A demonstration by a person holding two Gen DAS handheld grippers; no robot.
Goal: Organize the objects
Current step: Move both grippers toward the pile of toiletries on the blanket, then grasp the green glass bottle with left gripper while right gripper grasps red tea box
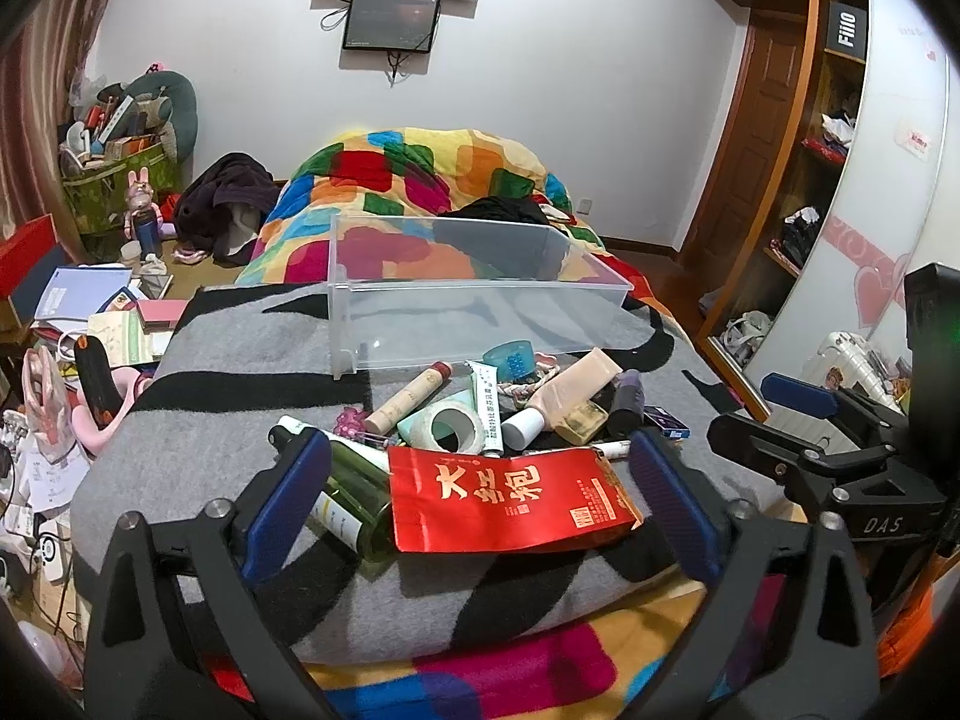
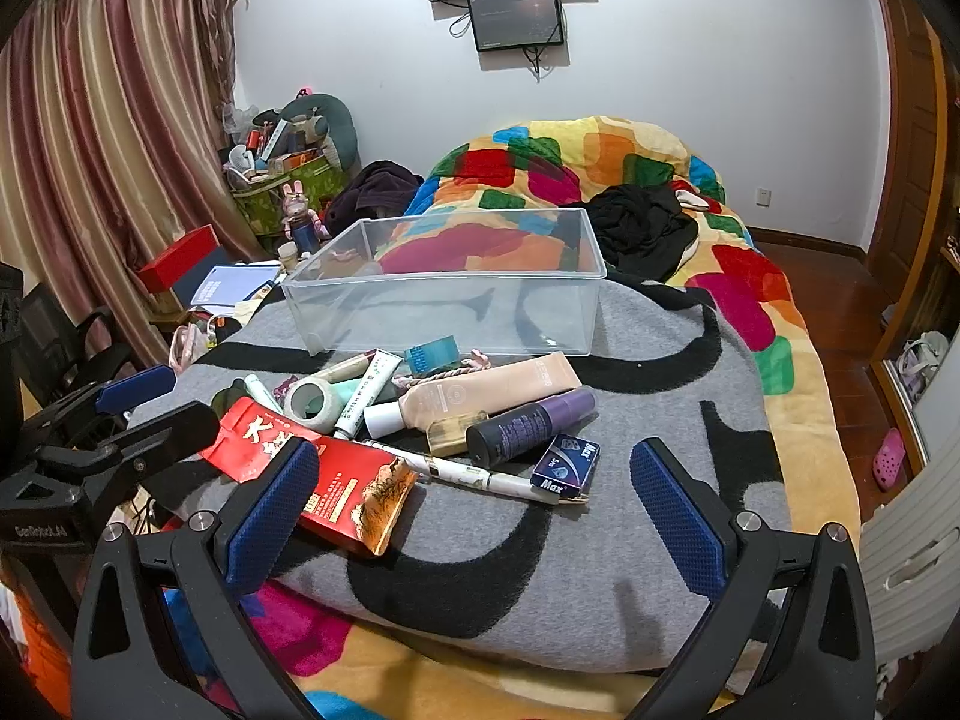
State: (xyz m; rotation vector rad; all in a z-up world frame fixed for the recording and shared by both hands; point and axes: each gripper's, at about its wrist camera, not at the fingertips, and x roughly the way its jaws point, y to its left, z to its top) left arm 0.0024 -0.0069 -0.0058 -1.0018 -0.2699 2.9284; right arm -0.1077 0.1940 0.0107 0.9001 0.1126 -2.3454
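A clear plastic bin (image 1: 480, 294) (image 2: 444, 294) stands empty on the grey-and-black blanket (image 2: 600, 570). In front of it lies a pile: a red tea pouch (image 1: 510, 498) (image 2: 336, 480), a green glass bottle (image 1: 354, 498), a tape roll (image 1: 456, 426) (image 2: 312, 399), a beige tube (image 2: 492, 387), a dark purple bottle (image 2: 528, 423), a blue Max box (image 2: 567, 462), a white pen (image 2: 480, 474). My left gripper (image 1: 480, 492) is open, its pads either side of the pouch and bottle. My right gripper (image 2: 474, 510) is open, just short of the pen and box.
A colourful quilt (image 2: 600, 156) with black clothes (image 2: 648, 222) lies behind the bin. Floor clutter, books and a red box (image 2: 180, 264) crowd the left. A wardrobe (image 1: 810, 180) stands at the right. The right gripper shows in the left wrist view (image 1: 840, 438).
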